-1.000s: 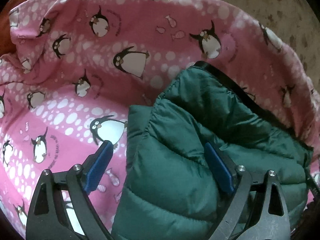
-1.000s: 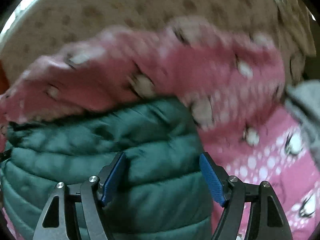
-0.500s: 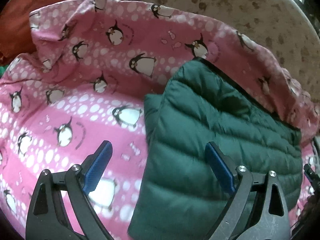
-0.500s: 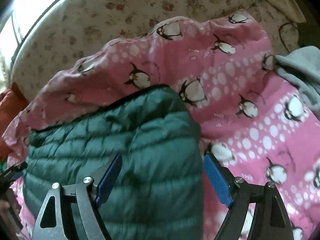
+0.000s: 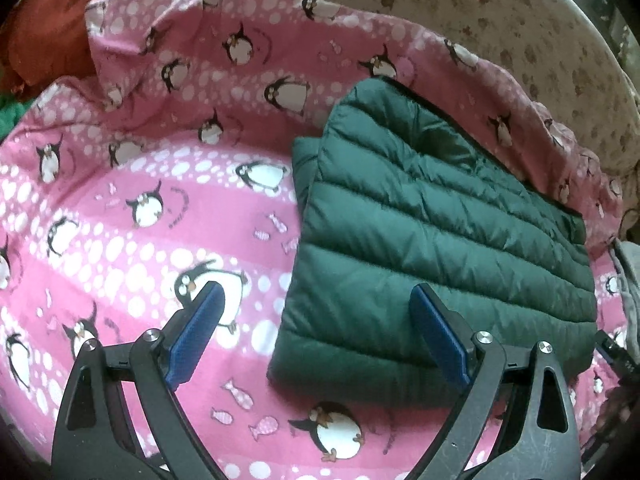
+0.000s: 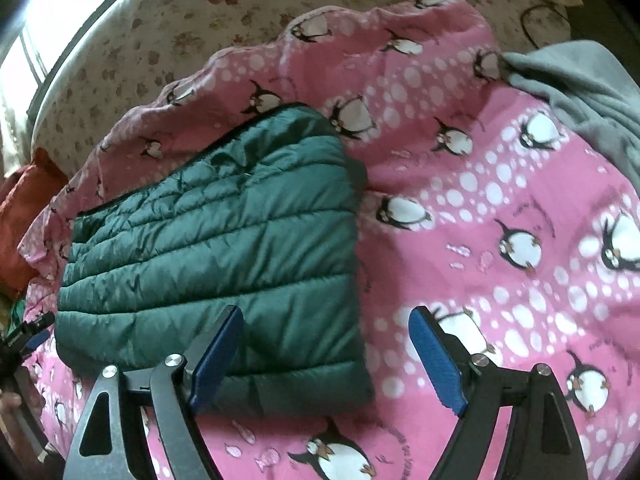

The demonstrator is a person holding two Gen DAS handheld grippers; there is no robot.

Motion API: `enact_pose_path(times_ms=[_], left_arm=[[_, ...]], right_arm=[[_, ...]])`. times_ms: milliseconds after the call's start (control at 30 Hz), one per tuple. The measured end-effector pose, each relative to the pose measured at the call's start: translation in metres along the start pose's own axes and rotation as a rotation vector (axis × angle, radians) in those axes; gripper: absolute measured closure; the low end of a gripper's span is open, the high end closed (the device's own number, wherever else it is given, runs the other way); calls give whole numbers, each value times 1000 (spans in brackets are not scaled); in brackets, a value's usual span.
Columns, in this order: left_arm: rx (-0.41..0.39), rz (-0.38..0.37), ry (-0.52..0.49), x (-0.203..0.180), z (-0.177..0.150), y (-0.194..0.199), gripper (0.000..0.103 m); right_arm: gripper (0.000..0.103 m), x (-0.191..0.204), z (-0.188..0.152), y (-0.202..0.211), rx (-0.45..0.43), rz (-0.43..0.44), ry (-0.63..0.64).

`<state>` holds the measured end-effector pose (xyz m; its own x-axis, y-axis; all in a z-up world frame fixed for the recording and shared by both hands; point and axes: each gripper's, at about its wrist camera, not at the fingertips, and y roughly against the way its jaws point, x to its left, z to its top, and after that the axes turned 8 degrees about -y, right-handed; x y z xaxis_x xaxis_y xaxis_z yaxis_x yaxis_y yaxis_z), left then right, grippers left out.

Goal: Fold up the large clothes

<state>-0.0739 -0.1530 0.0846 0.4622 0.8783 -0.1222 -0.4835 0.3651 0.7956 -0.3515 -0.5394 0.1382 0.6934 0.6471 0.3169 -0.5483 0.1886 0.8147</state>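
A dark green quilted jacket [image 5: 432,232] lies folded into a compact rectangle on a pink penguin-print blanket [image 5: 140,208]. My left gripper [image 5: 316,304] is open above the jacket's near left corner, one blue pad over the blanket and the other over the green fabric, gripping nothing. In the right wrist view the same jacket [image 6: 224,240] sits at the left. My right gripper [image 6: 326,324] is open above its near right corner, with nothing held. The blanket [image 6: 500,208] spreads to the right.
A grey garment [image 6: 580,88] lies at the blanket's far right corner. An orange cloth [image 5: 60,20] sits beyond the far left edge. The beige patterned sheet [image 5: 500,12] lies behind. The other gripper's tip [image 6: 28,332] shows at the left edge.
Both grippers have pulled back and away from the jacket, which now shows whole and flat. The right jaws stand a little wider than a second ago.
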Motion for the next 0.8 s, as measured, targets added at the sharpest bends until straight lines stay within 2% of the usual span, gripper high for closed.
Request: enact_pose_path(times_ms=[167, 233, 467, 800], left_arm=[[19, -72, 65, 10, -6, -13, 8], [31, -106, 96, 13, -6, -20, 8], [70, -219, 187, 23, -8, -41, 8], [46, -194, 172, 14, -8, -46, 3]], right_arm=[[17, -11, -1, -7, 15, 10, -32], [11, -13, 1, -13, 33, 37, -42], [10, -13, 4, -36, 86, 162, -72], [9, 1, 6, -64, 155, 250, -100]])
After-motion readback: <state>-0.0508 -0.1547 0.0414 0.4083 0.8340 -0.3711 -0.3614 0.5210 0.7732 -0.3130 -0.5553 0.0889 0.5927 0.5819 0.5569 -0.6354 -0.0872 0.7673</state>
